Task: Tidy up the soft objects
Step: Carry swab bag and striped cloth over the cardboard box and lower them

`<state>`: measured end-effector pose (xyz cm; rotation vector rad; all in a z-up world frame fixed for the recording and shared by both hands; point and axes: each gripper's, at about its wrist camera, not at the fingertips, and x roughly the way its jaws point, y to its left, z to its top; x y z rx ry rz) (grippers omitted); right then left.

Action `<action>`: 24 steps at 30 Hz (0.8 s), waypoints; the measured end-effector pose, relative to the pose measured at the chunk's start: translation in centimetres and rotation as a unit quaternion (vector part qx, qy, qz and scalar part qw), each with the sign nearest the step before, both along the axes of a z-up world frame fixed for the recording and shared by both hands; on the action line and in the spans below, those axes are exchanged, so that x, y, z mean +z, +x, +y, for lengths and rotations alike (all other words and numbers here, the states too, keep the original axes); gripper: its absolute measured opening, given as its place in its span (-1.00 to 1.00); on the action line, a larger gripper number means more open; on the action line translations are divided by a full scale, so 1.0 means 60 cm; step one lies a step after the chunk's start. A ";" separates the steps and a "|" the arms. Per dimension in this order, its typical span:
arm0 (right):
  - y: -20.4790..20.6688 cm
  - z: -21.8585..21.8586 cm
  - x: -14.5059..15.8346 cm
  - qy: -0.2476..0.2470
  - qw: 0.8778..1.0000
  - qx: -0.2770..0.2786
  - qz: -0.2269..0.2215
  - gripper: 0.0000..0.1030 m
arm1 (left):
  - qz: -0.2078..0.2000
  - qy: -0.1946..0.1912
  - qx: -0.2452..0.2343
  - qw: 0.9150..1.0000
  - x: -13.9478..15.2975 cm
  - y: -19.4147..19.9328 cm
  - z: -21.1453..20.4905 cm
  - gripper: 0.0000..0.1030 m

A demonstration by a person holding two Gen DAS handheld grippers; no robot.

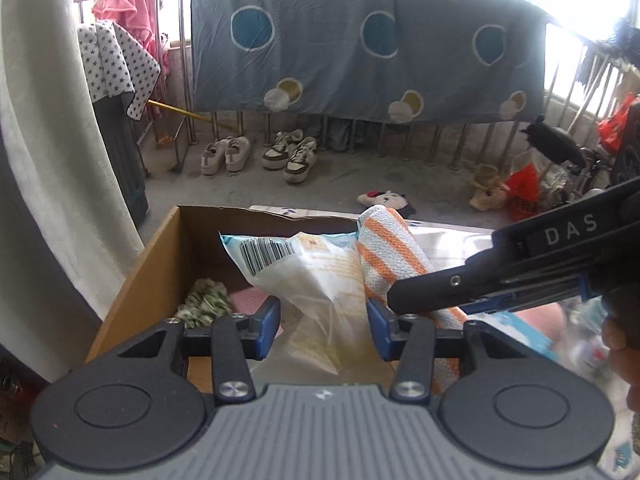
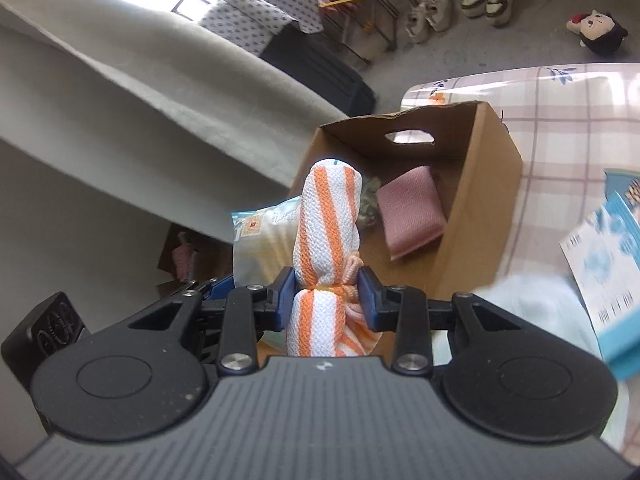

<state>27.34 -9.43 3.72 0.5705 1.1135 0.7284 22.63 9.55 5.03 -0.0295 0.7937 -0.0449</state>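
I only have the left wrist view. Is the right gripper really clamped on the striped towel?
Observer: Yes. The right gripper pinches the towel at its tied middle.
Operator: What is the pink thing in the box?
Observer: A folded pink cloth, flat on the floor of the box.
Operator: Has the box a handle?
Observer: Yes, a cut-out hole in its end wall.

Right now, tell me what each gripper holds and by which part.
The right gripper clamps the rolled orange-striped towel at its tied middle. The left gripper has the white plastic packet between its fingers; a firm grip cannot be told.
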 end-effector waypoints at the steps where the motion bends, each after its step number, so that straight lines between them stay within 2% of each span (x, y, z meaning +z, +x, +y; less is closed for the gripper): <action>1: 0.021 0.018 -0.006 -0.012 1.000 -0.003 0.002 -0.36 | 0.005 0.000 0.001 1.000 -0.012 0.022 0.009 -0.07; 8: 0.134 0.101 -0.069 -0.104 0.994 -0.032 0.004 -0.35 | 0.024 0.003 -0.022 0.999 -0.093 0.136 0.030 -0.08; 17: 0.195 0.139 -0.132 -0.212 0.976 -0.042 0.002 -0.32 | 0.047 -0.008 -0.047 0.998 -0.169 0.191 0.029 -0.12; 19: 0.199 0.140 -0.138 -0.215 0.975 -0.046 0.000 -0.28 | 0.057 -0.022 -0.043 0.997 -0.182 0.200 0.039 -0.11; 21: 0.201 0.133 -0.139 -0.196 0.979 -0.059 0.001 -0.13 | 0.063 -0.041 -0.041 0.996 -0.192 0.203 0.049 -0.09; 23: 0.200 0.122 -0.134 -0.160 0.985 -0.070 -0.002 0.16 | 0.064 -0.050 -0.037 0.996 -0.196 0.204 0.054 -0.07; 24: 0.198 0.117 -0.130 -0.144 0.987 -0.074 -0.005 0.19 | 0.065 -0.052 -0.036 0.996 -0.198 0.205 0.056 -0.07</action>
